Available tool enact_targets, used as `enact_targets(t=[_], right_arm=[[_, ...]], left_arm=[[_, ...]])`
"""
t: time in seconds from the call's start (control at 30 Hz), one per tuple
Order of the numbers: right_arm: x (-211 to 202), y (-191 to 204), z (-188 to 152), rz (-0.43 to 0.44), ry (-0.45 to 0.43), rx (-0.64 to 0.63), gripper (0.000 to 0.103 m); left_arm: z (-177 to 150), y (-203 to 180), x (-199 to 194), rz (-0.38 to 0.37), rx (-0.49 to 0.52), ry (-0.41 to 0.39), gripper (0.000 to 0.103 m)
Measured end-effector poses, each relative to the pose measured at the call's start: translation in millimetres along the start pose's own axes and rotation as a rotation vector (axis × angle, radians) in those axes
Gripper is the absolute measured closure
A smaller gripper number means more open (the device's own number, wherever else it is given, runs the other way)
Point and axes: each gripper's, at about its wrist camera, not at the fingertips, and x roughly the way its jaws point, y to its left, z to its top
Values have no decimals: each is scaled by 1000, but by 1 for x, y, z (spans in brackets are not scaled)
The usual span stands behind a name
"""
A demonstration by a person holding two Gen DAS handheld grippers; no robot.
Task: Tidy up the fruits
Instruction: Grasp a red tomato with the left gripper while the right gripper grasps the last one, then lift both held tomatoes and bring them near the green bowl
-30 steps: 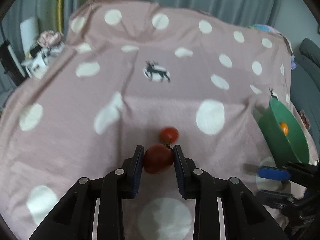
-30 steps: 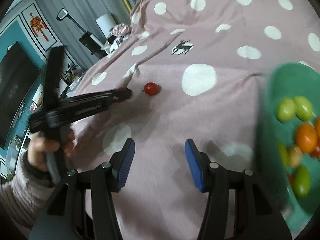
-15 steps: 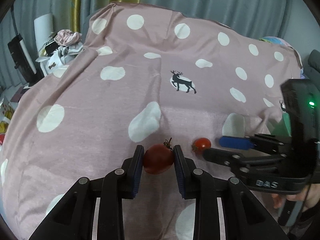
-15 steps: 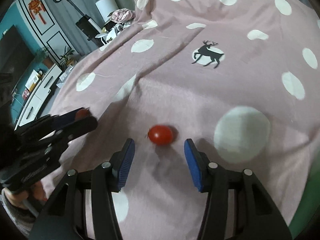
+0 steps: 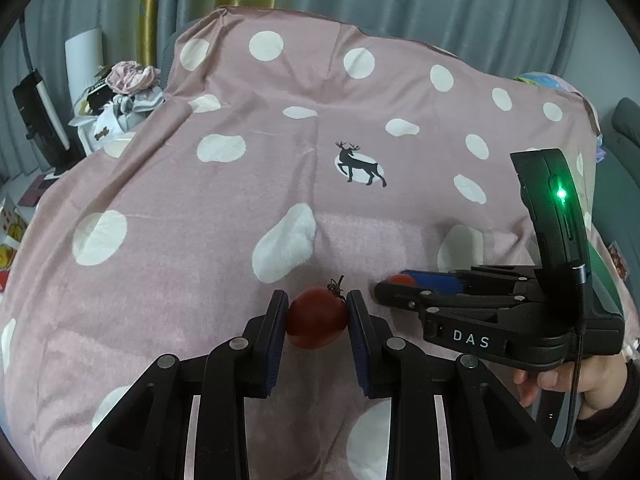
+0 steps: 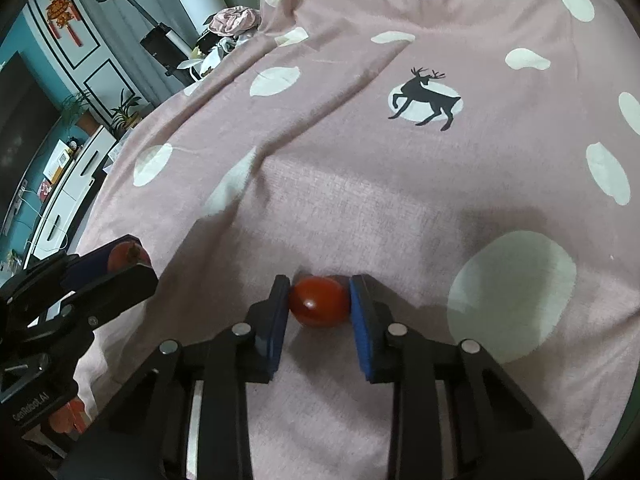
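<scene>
My left gripper (image 5: 317, 307) is shut on a dark red tomato (image 5: 317, 323) with a dried stem, held just above the pink dotted cloth (image 5: 200, 216). It also shows at the left of the right wrist view (image 6: 128, 258). My right gripper (image 6: 319, 294) is shut on a small bright red cherry tomato (image 6: 319, 307) resting on the cloth. In the left wrist view the right gripper (image 5: 394, 282) reaches in from the right with that tomato (image 5: 398, 279) peeking at its tips.
A green bowl (image 5: 608, 280) is mostly hidden behind the right gripper's body at the far right. A deer print (image 6: 424, 98) marks the cloth farther back. Clutter, a cabinet and a TV stand off the cloth's left edge (image 6: 60, 168).
My right gripper moved forward around the cherry tomato and shut on it. My left gripper kept its hold on the dark tomato and swung further left, away from the bowl.
</scene>
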Motion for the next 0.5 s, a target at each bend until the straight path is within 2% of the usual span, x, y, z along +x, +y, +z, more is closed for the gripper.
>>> enact_targets(t=[0.2,0.5], right_arm=[[-29,-4,-19,32,-38,36,73],[-91,-6,-73,97,-119,63,73]], left_arm=[[-6,-9,-7,-5,14,-1,73],[-18,-35,-26,-21,45,-10,73]])
